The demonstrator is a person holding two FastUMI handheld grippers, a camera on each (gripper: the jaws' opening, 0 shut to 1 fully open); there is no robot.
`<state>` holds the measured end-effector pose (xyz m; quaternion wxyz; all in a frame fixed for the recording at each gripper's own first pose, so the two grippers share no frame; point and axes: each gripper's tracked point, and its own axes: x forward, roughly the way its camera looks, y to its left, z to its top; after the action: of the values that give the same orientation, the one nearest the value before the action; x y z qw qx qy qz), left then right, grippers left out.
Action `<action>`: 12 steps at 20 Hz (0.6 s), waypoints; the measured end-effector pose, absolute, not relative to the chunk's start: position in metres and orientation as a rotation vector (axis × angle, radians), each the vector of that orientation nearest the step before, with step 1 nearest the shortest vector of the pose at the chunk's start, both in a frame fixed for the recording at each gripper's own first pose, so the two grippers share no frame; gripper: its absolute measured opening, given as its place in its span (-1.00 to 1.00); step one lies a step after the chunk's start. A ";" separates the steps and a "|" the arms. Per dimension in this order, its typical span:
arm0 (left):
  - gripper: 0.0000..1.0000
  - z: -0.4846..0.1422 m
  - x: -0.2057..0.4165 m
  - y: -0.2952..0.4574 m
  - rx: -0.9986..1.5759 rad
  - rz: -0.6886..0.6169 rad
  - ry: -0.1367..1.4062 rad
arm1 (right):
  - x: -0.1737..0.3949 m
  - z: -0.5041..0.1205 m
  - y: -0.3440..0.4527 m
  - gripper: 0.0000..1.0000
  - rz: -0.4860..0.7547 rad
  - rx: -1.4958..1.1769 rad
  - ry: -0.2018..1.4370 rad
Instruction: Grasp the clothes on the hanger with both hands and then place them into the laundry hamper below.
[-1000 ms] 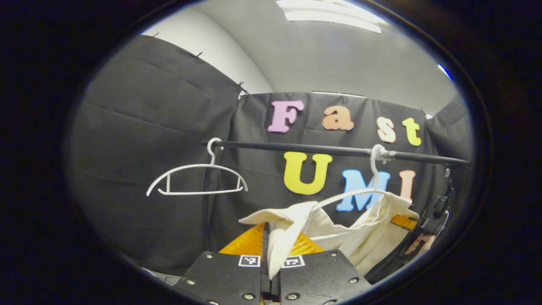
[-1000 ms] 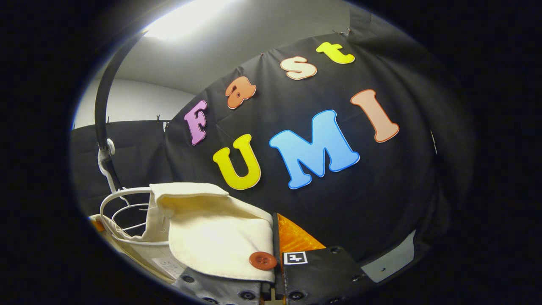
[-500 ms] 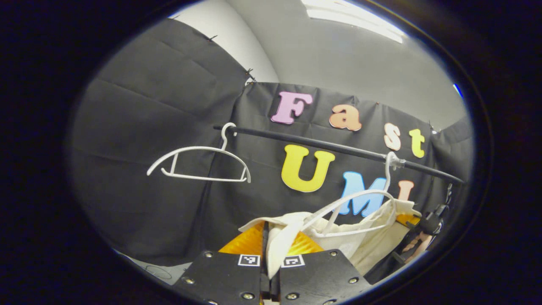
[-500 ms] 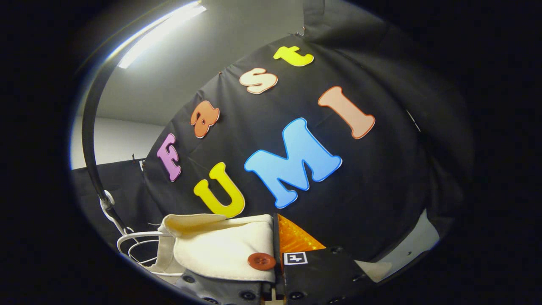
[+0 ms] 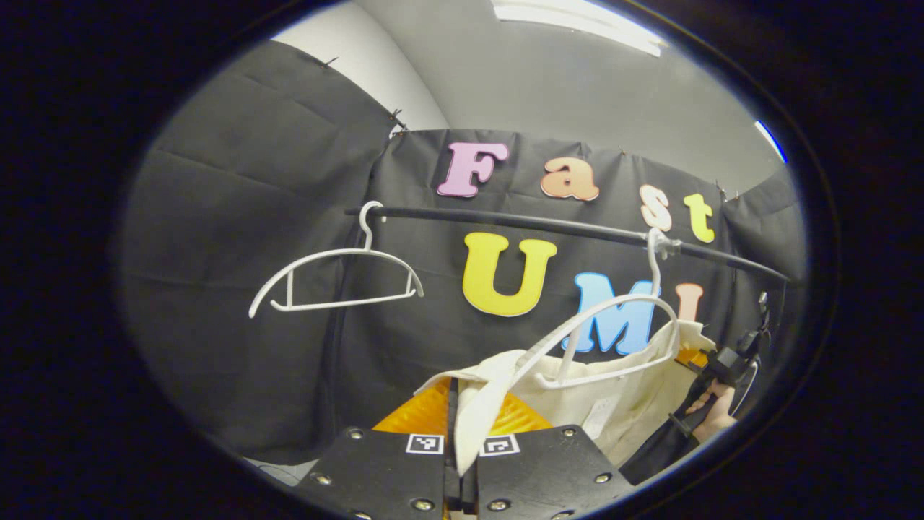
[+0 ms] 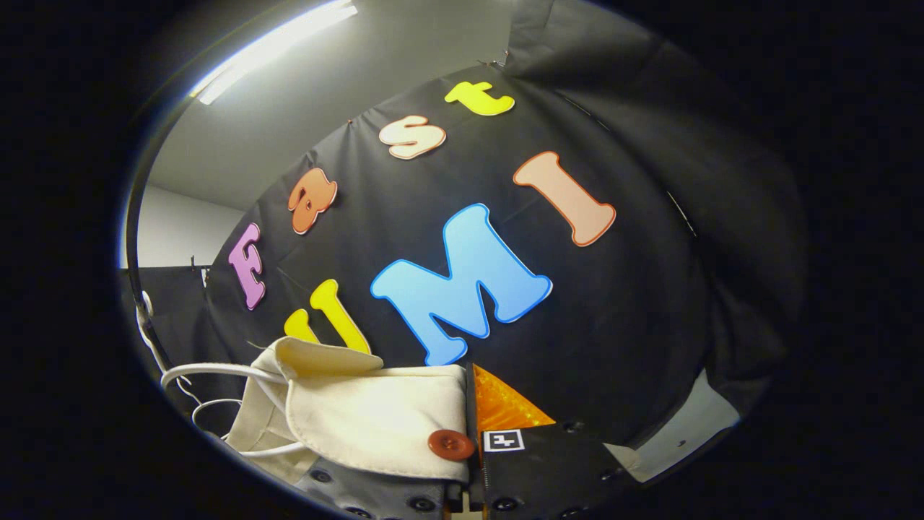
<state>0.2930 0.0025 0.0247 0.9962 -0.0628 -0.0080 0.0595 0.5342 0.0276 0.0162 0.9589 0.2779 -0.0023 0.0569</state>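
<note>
In the left gripper view, the left gripper has its jaws closed on a fold of the cream garment, the cloth running up out of the narrow slit between them. In the right gripper view, the right gripper has its jaws pressed together too, pinching another edge of the same garment, where a round brown button sits just beside the slit. The left gripper view also catches that right gripper at the far side of the cloth, with a hand behind it.

So the two-handed grasp looks done. The garment now hangs slack between the two grips, and the white hanger stands largely bare above it, tilted, its hook on the black rail. The lower bar of the hanger appears to lie against or just inside the collar opening, so I cannot tell whether the cloth is fully free of it.

An empty second hanger hangs farther along the rail.

What remains, by my reading: clear the last of the cloth from the hanger, then lower it and let go over the hamper.
</note>
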 end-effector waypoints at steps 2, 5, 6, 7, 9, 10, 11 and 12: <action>-0.94 0.024 0.300 -0.005 -0.112 0.112 -0.039 | 0.533 0.006 0.027 -0.84 0.112 0.539 -0.008; -0.95 0.018 0.300 0.000 -0.130 0.101 -0.045 | 0.535 0.000 0.029 -0.84 0.129 0.524 -0.005; -0.96 0.019 0.298 0.001 -0.167 0.091 -0.053 | 0.536 0.001 0.029 -0.84 0.135 0.553 0.009; -0.94 0.022 0.295 0.004 -0.225 0.077 -0.069 | 0.535 0.006 0.028 -0.85 0.142 0.594 0.012; -0.94 0.026 0.296 0.004 -0.358 0.055 -0.087 | 0.532 0.022 0.024 -0.87 0.170 0.656 -0.009; -0.95 0.024 0.297 0.005 -0.386 0.050 -0.083 | 0.534 0.022 0.025 -0.87 0.193 0.680 0.002; -0.94 0.021 0.302 0.005 -0.380 0.049 -0.074 | 0.536 0.017 0.027 -0.85 0.199 0.694 0.028; -0.94 0.020 0.306 0.003 -0.345 0.046 -0.065 | 0.539 0.013 0.025 -0.85 0.196 0.685 0.037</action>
<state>0.3057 0.0029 0.0200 0.9844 -0.1716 -0.0323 0.0228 0.5390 0.0253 0.0132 0.9371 0.3352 0.0180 0.0959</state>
